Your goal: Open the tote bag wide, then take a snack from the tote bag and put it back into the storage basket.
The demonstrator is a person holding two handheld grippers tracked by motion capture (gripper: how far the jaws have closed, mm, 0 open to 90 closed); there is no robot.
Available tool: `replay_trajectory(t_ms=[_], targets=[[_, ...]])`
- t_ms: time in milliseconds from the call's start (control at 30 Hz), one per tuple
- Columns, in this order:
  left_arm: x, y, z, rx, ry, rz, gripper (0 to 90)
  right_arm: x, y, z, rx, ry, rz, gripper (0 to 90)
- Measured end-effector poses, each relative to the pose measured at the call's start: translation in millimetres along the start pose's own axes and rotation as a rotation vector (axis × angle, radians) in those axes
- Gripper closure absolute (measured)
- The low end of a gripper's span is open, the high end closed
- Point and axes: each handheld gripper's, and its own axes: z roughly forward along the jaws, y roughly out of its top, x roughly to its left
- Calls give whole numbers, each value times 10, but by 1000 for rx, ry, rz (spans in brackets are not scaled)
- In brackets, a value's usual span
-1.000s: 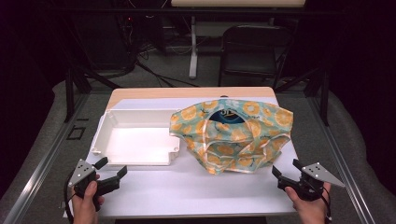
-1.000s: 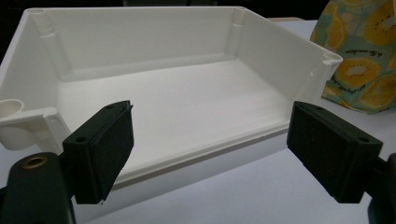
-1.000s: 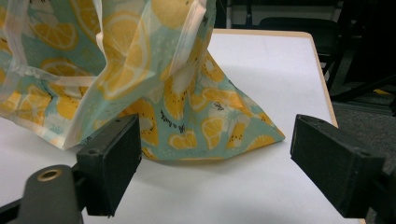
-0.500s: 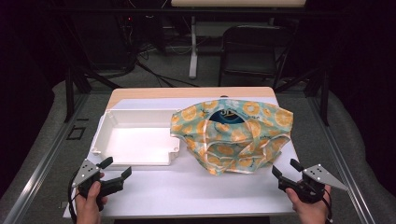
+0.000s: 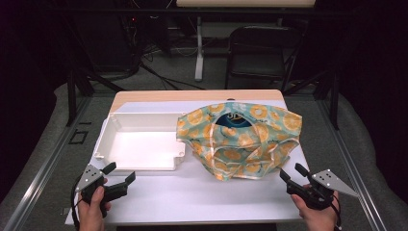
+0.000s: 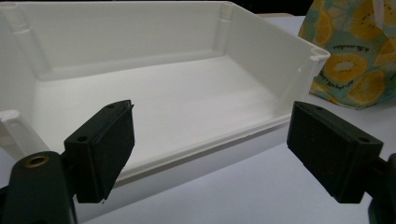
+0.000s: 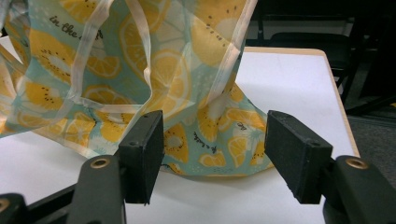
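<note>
A teal fabric bag point(image 5: 240, 139) printed with orange and kiwi slices sits slumped on the white table, its mouth open toward the top. My right gripper point(image 5: 292, 172) is at the table's front right, just short of the bag's near right corner. In the right gripper view the bag point(image 7: 140, 70) lies just ahead of my right gripper point(image 7: 215, 140). Its jaws have just been closing, but they stand apart with nothing pressed between the pads. My left gripper point(image 5: 120, 172) is open at the front left, facing the white tray point(image 5: 139, 142).
The empty white tray's low front wall point(image 6: 196, 154) is right in front of my left gripper point(image 6: 210, 126), with the bag point(image 6: 355, 51) beyond its right corner. Bare white tabletop point(image 5: 202, 192) lies between my hands. A dark chair point(image 5: 260, 53) stands behind the table.
The right gripper's jaws stand a little closer together than a second ago. Both hands have hardly shifted, and the bag and tray have not moved.
</note>
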Motion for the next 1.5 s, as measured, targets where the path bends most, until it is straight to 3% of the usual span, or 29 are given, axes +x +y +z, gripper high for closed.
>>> replay_trajectory(t_ms=[133, 267, 333, 467, 600, 733, 933, 1100, 1333, 1500], targets=[[-32, -9, 38, 17, -16, 26, 156, 23, 43, 15, -6, -17, -2, 377], [-103, 35, 25, -6, -37, 35, 155, 69, 82, 27, -5, -5, -26, 351], [-159, 70, 38, -5, -50, 42, 155, 80, 120, -10, -23, 11, -4, 332], [-266, 153, 73, 4, -66, 66, 154, 94, 229, -20, -36, 11, -14, 289], [-464, 307, 110, -19, -88, 97, 152, 108, 331, 12, -51, 19, -5, 248], [-570, 418, 233, -15, -128, 104, 150, 112, 446, 47, -56, 26, -22, 264], [-675, 572, 434, -20, -155, 87, 152, 96, 560, 96, -85, 34, -11, 354], [-823, 728, 672, -26, -204, 77, 160, 87, 642, 171, -77, 5, -30, 462], [-1070, 814, 896, -19, -263, 106, 174, 56, 743, 235, -77, 69, -12, 653], [-1207, 860, 981, -36, -279, 126, 177, 72, 729, 276, -79, 74, -16, 787]])
